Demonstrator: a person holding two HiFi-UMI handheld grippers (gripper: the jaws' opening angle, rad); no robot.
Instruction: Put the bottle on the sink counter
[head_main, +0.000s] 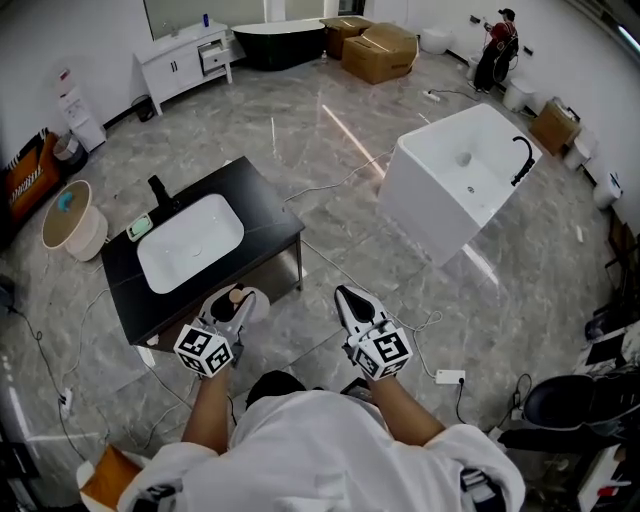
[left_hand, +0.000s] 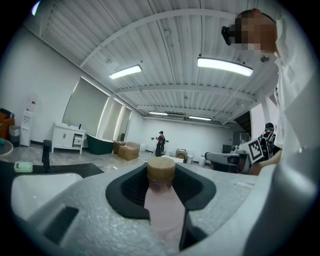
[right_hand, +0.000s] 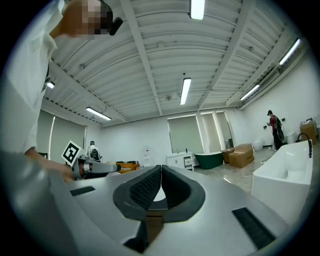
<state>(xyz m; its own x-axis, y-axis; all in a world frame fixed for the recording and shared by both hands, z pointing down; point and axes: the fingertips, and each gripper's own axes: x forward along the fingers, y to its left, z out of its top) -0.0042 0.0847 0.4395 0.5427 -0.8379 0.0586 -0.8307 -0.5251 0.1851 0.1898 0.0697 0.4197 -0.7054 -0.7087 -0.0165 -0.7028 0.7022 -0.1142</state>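
Counter (head_main: 268, 212) right of basin (head_main: 190, 242) bare; faucet (head_main: 158, 190), green dish (head_main: 139, 226) crowd far-left edge; floor (head_main: 320, 330) before counter open

Person wears loose white top (head_main: 330, 450), wide sleeves ending near the elbows. Dark camera unit (left_hand: 229, 32) mounted on the head. Left gripper (head_main: 236, 300) and right gripper (head_main: 346, 294) are the same build: pale grey-white moulded shells with a speckled finish, tapering toward the tips. Black ribbed pads (right_hand: 145, 189) sit in black surrounds, dark rectangular slots in the shells. Each has a white cube (head_main: 205, 350) with black square markers at the rear
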